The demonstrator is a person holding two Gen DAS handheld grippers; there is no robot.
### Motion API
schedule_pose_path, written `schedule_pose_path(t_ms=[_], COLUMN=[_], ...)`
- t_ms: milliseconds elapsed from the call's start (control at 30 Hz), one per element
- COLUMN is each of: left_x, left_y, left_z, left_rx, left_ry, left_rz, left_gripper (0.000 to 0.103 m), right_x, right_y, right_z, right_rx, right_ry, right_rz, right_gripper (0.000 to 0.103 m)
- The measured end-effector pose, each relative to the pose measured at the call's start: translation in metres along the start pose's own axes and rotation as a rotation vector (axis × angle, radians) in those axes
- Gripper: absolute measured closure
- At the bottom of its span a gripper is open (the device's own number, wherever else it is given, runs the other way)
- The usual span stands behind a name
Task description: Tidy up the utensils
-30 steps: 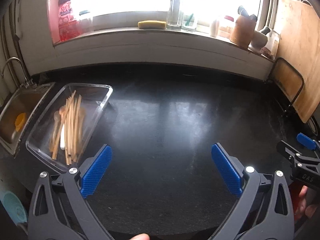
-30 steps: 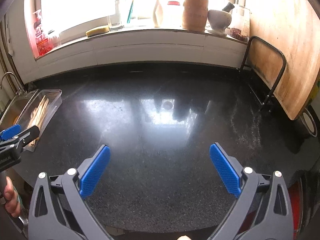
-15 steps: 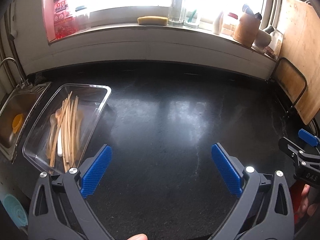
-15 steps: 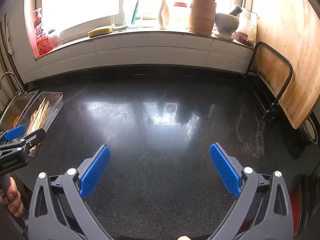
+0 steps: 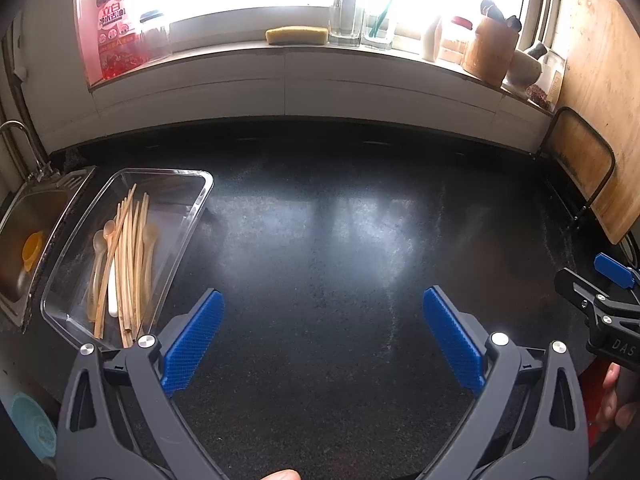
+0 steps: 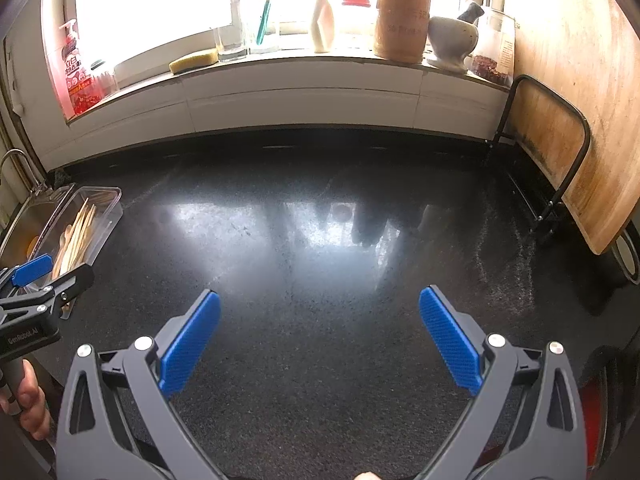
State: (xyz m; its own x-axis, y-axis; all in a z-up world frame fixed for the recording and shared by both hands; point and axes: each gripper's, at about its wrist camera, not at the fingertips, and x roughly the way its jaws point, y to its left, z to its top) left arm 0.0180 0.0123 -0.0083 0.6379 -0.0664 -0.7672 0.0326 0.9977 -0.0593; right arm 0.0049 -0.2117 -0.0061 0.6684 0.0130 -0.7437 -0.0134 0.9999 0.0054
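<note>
A clear plastic tray (image 5: pixel 188 216) stands at the left of the black counter beside the sink. It holds several wooden chopsticks (image 5: pixel 128 264) and spoons (image 5: pixel 100 248). It also shows in the right wrist view (image 6: pixel 106 216). My left gripper (image 5: pixel 324 332) is open and empty, to the right of the tray's near end. My right gripper (image 6: pixel 320 332) is open and empty over the middle of the counter. Each gripper shows at the edge of the other's view: the right one (image 5: pixel 600 292) and the left one (image 6: pixel 44 280).
A steel sink (image 5: pixel 28 240) with an orange cup lies left of the tray. The window sill holds a sponge (image 5: pixel 296 35), glasses, bottles, a wooden utensil holder (image 6: pixel 402 28) and a mortar (image 6: pixel 452 42). Wooden cutting boards (image 6: pixel 576 92) lean in a rack at right.
Both grippers have drawn back and tilted up a little, so the sill sits higher and the tray shows more fully. Both stay open and empty.
</note>
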Motion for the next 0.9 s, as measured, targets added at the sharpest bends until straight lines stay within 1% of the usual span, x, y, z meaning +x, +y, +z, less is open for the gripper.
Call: schedule_pose_path(t_ms=[900], left_x=[-0.0057], left_y=[0.0006], left_z=[-0.0021], left_rx=[-0.003], left_ry=[-0.007], left_rz=[-0.006], left_gripper=[0.006], right_x=[-0.0064], right_y=[0.0017], right_z=[-0.0012], right_rx=[-0.004], right_ry=[-0.012], right_rz=[-0.004], right_gripper=[0.007])
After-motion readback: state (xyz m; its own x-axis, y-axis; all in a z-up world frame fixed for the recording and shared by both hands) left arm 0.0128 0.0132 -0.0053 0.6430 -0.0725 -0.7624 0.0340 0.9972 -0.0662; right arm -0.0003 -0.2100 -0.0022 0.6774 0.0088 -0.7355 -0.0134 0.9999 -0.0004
